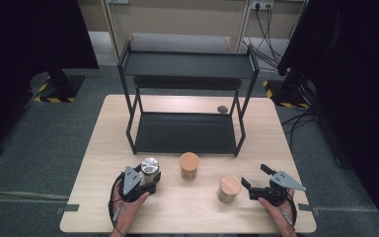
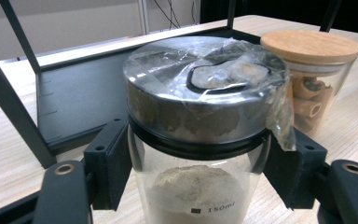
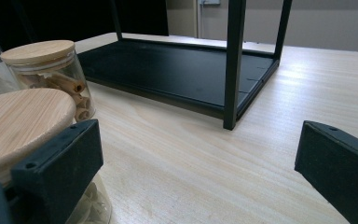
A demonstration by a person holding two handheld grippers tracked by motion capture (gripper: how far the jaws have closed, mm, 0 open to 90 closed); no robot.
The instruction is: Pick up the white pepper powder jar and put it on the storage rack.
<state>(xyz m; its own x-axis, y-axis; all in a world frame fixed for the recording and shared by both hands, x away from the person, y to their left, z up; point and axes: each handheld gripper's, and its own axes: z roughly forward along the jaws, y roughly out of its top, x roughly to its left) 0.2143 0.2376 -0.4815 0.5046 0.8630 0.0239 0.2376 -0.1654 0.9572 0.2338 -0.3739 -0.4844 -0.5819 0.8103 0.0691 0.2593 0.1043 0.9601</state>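
Note:
A glass jar with a metal lid [image 1: 149, 168] [image 2: 200, 93] stands on the wooden table [image 1: 187, 207] at the front left; it holds pale powder and has plastic film over its lid. My left gripper [image 1: 148, 177] [image 2: 200, 168] is shut on it just below the lid, with both pads [image 2: 114, 163] pressed against the glass. A jar with a wooden lid [image 1: 229, 188] [image 3: 23, 121] stands at the front right. My right gripper [image 1: 254, 175] [image 3: 200, 158] is open just right of that jar, its left jaw beside the jar, with nothing between the jaws.
Another wooden-lidded jar [image 1: 189, 165] [image 2: 312, 70] [image 3: 46, 70], filled with brown rolls, stands mid-table between the two. Behind the jars is a black two-tier metal rack [image 1: 185, 133], whose post [image 3: 233, 65] is near the right gripper. A small dark object [image 1: 222, 109] lies by the rack's right rear leg.

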